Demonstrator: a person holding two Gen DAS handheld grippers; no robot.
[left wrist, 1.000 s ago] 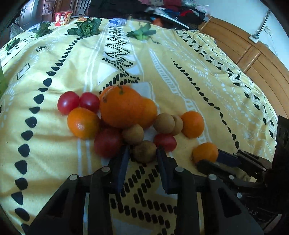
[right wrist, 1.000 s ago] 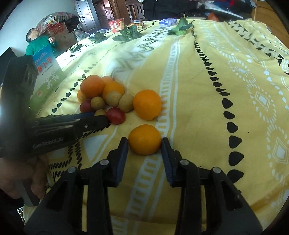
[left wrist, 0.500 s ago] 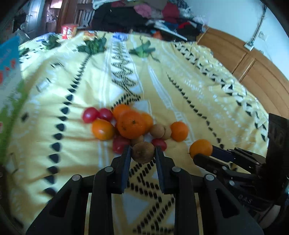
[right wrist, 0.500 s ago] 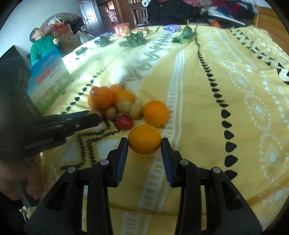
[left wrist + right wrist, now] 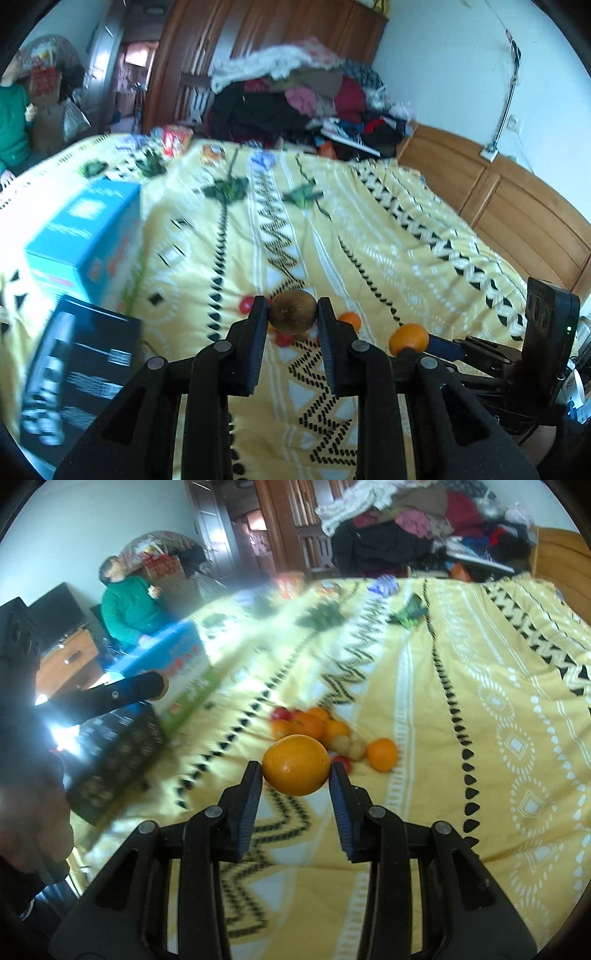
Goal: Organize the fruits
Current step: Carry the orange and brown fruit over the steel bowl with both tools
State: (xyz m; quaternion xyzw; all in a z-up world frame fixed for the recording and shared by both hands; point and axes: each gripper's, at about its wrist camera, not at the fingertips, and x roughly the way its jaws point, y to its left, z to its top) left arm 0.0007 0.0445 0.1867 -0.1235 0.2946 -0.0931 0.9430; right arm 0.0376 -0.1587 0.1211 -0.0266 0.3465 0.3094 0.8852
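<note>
My left gripper [image 5: 291, 317] is shut on a small brown round fruit [image 5: 292, 312] and holds it high above the yellow patterned bedspread [image 5: 369, 236]. My right gripper [image 5: 296, 781] is shut on an orange [image 5: 295, 765], also lifted; that orange also shows in the left wrist view [image 5: 408, 338]. The fruit pile [image 5: 317, 727] of oranges, red tomatoes and small brown fruits lies on the bedspread below and beyond both grippers. A lone orange [image 5: 382, 754] sits at the pile's right.
A blue and green carton [image 5: 85, 236] and a black box [image 5: 77, 373] stand at the left. Leafy greens [image 5: 412, 611] and snack packets lie at the far end. A person in green [image 5: 127, 605] sits at the left. A wooden bed frame [image 5: 517, 206] runs along the right.
Both grippers have risen well above the bed, each with its fruit; the pile now looks smaller and farther. The views tilted up toward the room.
</note>
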